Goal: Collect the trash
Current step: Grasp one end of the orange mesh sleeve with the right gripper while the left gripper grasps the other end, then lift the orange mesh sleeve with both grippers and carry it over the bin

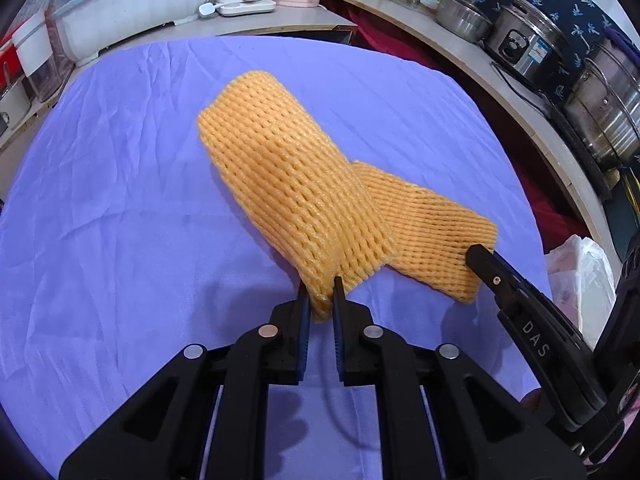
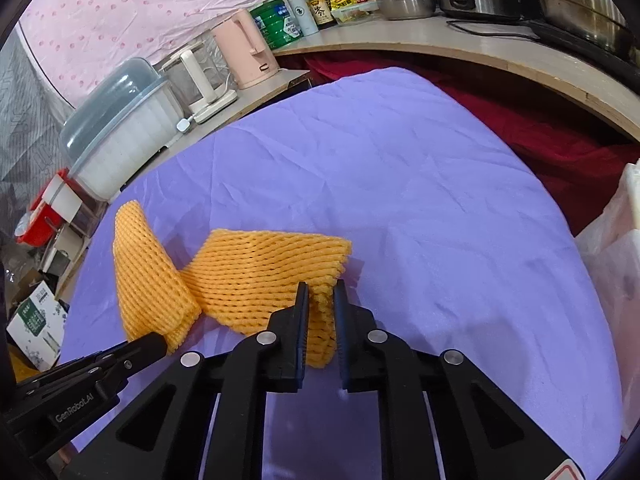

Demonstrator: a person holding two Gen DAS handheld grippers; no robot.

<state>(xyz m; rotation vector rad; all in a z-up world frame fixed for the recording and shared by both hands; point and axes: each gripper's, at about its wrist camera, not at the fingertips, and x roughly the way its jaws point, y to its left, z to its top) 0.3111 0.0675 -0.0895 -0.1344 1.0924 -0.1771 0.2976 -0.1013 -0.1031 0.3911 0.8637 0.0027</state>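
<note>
Two orange foam fruit nets lie overlapped on the purple tablecloth [image 1: 120, 200]. My left gripper [image 1: 321, 294] is shut on the near end of the upper net [image 1: 288, 184], which rises away from it. My right gripper [image 2: 321, 300] is shut on a corner of the second net [image 2: 264, 276]. In the left wrist view that second net [image 1: 432, 232] lies to the right, with the right gripper [image 1: 480, 258] at its edge. In the right wrist view the first net [image 2: 144, 276] stands curled at the left, with the left gripper [image 2: 154, 346] at its lower end.
A white plastic bag [image 1: 580, 276] sits at the table's right edge, also in the right wrist view [image 2: 612, 264]. Behind the table a counter holds a pink kettle [image 2: 248, 52], a covered white tub [image 2: 120, 136], bottles and steel pots [image 1: 600, 108]. Red cloth [image 2: 540, 120] lies beyond the table.
</note>
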